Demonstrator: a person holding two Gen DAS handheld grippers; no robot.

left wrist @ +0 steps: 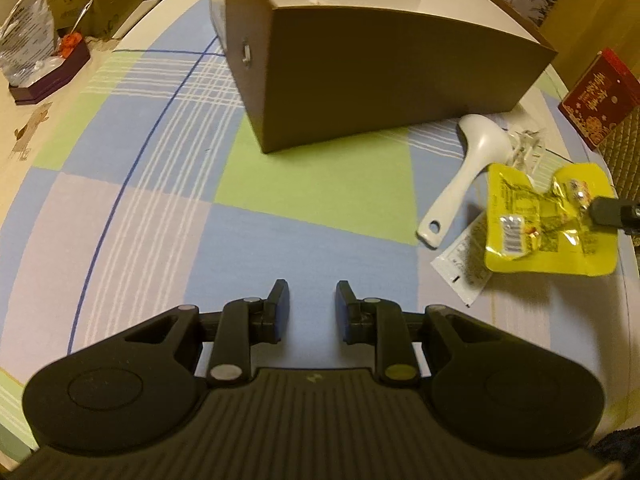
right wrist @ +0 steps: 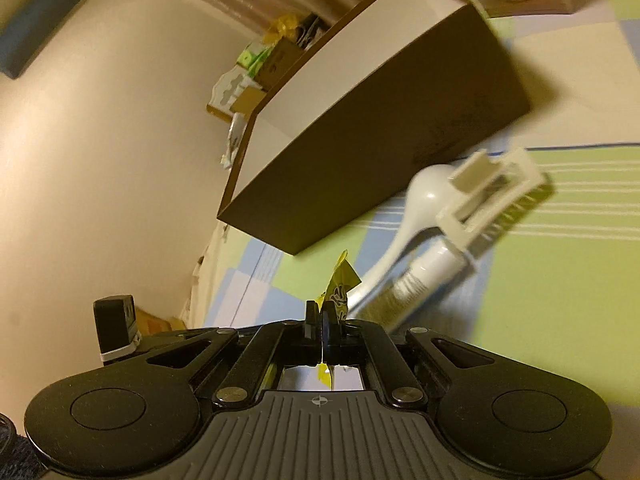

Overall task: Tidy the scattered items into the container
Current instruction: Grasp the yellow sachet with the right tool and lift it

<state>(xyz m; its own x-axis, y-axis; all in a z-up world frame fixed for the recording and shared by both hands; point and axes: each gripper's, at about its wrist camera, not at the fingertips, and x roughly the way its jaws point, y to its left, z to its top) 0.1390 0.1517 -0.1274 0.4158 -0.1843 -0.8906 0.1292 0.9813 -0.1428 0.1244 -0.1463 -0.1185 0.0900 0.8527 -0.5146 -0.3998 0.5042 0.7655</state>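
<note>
A brown open box with a white inside stands on the checked tablecloth; it also shows in the right wrist view. My right gripper is shut on a yellow snack packet, held just above the cloth right of the box; the packet's edge sticks up between the fingers. In the left wrist view the right gripper's tip enters from the right. A white spoon lies beside the box, also in the right wrist view. My left gripper is open and empty above the cloth.
A white sachet lies under the packet. A white plastic brush-like piece lies by the spoon. A red box stands at the right. Bags and cartons sit at the far left off the cloth.
</note>
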